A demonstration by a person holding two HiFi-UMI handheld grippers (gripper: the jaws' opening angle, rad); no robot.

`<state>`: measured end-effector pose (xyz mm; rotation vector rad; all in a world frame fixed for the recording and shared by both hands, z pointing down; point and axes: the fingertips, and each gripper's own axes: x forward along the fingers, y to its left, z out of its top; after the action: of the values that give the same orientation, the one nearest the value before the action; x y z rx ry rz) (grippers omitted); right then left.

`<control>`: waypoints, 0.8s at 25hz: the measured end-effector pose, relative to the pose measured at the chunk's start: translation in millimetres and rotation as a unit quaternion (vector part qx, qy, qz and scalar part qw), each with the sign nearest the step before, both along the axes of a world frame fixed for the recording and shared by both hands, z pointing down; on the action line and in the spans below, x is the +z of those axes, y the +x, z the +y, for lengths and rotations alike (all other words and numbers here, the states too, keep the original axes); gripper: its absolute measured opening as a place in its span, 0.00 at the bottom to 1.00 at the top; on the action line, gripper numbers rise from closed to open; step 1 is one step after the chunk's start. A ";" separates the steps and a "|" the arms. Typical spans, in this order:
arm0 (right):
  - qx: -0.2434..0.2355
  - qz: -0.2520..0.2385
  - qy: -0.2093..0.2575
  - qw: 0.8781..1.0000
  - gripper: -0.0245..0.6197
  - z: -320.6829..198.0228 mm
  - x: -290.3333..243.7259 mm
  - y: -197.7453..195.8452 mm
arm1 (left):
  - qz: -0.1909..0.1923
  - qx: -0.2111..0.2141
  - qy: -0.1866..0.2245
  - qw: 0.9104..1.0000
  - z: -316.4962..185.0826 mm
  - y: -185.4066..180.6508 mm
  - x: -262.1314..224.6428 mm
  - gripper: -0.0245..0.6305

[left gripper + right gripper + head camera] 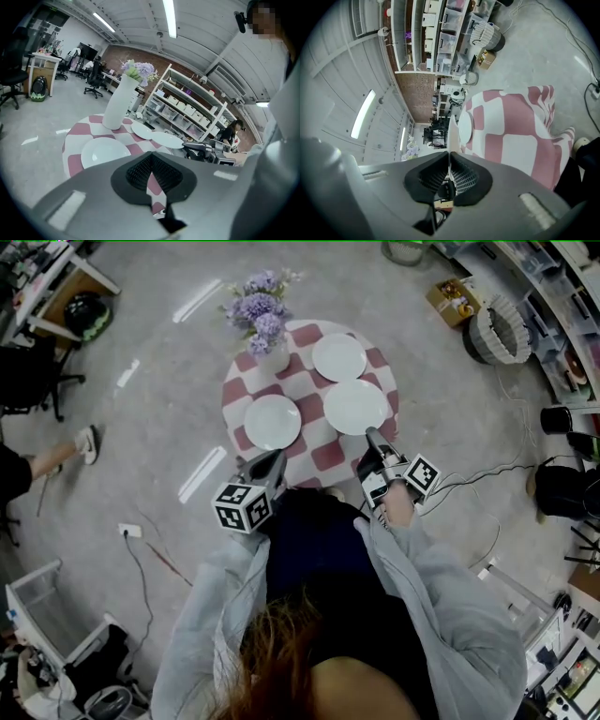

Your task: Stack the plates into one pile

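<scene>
Three white plates are spread over a round table (pixel 330 457) with a red-and-white checked cloth. The near-left plate (pixel 272 421) (pixel 104 151) and the far plate (pixel 338 357) (pixel 141 130) lie flat. My right gripper (pixel 371 434) (pixel 449 174) is shut on the near rim of the near-right plate (pixel 355 407) (pixel 167 139). In the right gripper view that plate (pixel 452 131) shows edge-on between the pads. My left gripper (pixel 272 457) (pixel 151 161) hovers at the table's near edge, just short of the near-left plate. Its jaws meet at the tips with nothing between them.
A white vase of purple flowers (pixel 266 334) (pixel 117 103) stands at the table's far left. Shelves with bins (pixel 553 296), a white basket (pixel 497 329) and a cardboard box (pixel 450 298) sit at the far right. Cables (pixel 478 479) cross the floor; a seated person's foot (pixel 86 442) is at left.
</scene>
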<state>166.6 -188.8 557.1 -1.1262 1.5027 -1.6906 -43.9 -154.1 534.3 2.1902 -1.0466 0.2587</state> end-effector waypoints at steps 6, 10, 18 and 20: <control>-0.003 0.002 0.014 1.000 0.07 -37.7 -5.2 -3.4 | 0.000 -0.005 0.005 1.000 -7.2 -6.2 -4.5 0.06; 0.007 -0.009 0.011 1.000 0.07 -66.0 -0.1 -2.0 | 0.000 -0.011 0.004 1.000 -12.8 -11.4 -5.7 0.06; 0.015 0.002 -0.008 1.000 0.07 -122.2 18.9 3.4 | -0.005 -0.028 -0.007 1.000 -20.5 -24.0 -1.2 0.06; 0.018 -0.002 -0.016 1.000 0.07 -132.2 24.9 3.9 | -0.007 -0.031 -0.009 0.999 -20.5 -25.7 -0.7 0.06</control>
<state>170.4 -321.1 582.0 -1.1597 1.4497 -1.6965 -69.6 -174.7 533.6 2.1385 -1.1134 0.2552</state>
